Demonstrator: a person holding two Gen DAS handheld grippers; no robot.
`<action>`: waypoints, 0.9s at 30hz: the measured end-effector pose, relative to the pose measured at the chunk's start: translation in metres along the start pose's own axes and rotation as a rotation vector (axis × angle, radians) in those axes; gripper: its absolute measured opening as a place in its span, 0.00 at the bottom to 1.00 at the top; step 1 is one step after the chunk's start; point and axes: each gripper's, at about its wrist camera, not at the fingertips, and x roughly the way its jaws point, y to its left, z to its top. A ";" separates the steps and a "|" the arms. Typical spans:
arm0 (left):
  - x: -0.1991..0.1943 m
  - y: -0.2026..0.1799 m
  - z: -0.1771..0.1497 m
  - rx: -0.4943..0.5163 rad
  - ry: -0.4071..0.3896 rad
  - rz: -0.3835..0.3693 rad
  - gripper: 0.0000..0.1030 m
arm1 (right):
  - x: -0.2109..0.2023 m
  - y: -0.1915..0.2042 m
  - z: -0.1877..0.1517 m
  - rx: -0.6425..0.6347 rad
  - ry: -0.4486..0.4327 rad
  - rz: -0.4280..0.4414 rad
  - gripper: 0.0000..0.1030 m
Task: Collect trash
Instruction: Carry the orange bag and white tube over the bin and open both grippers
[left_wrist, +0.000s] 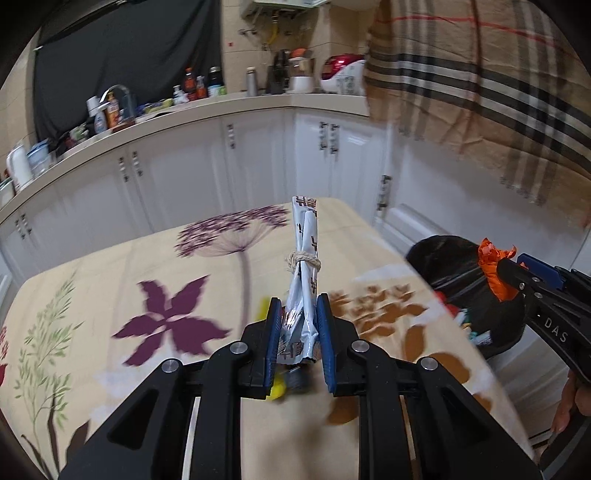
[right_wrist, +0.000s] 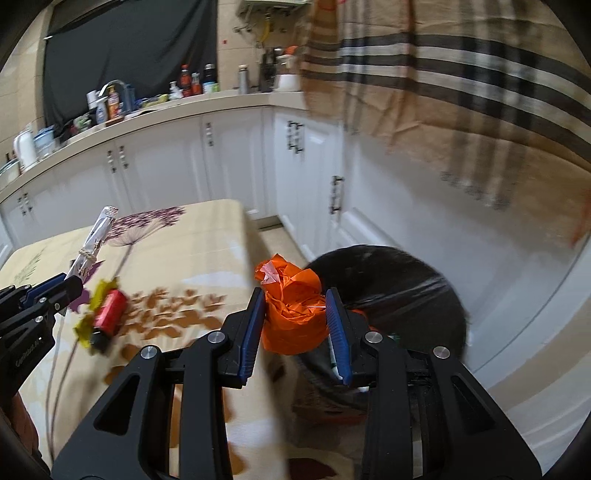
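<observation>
My left gripper (left_wrist: 298, 314) is shut on a silver wrapper (left_wrist: 303, 254) rolled up and tied with twine, held above the floral tablecloth (left_wrist: 147, 280). The same wrapper (right_wrist: 92, 243) sticks up from the left gripper (right_wrist: 68, 282) in the right wrist view. My right gripper (right_wrist: 295, 306) is shut on a crumpled orange wrapper (right_wrist: 291, 306), held at the table's right edge beside the black-lined trash bin (right_wrist: 399, 280). In the left wrist view the orange wrapper (left_wrist: 493, 266) hangs over the bin (left_wrist: 450, 258). A red and yellow packet (right_wrist: 105, 314) lies on the table.
White kitchen cabinets (left_wrist: 258, 147) run behind the table, under a counter crowded with bottles and a faucet (left_wrist: 118, 92). A plaid cloth (left_wrist: 480, 74) hangs at the upper right. The bin holds several scraps (left_wrist: 469, 325). A hand (left_wrist: 570, 402) grips the right tool.
</observation>
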 end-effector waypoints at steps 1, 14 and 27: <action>0.003 -0.008 0.003 0.011 -0.003 -0.010 0.20 | 0.000 -0.007 0.001 0.005 -0.004 -0.016 0.32; 0.043 -0.087 0.028 0.119 -0.001 -0.083 0.20 | 0.023 -0.071 0.007 0.072 -0.009 -0.131 0.32; 0.083 -0.146 0.038 0.205 0.045 -0.111 0.20 | 0.050 -0.110 0.000 0.151 0.026 -0.183 0.32</action>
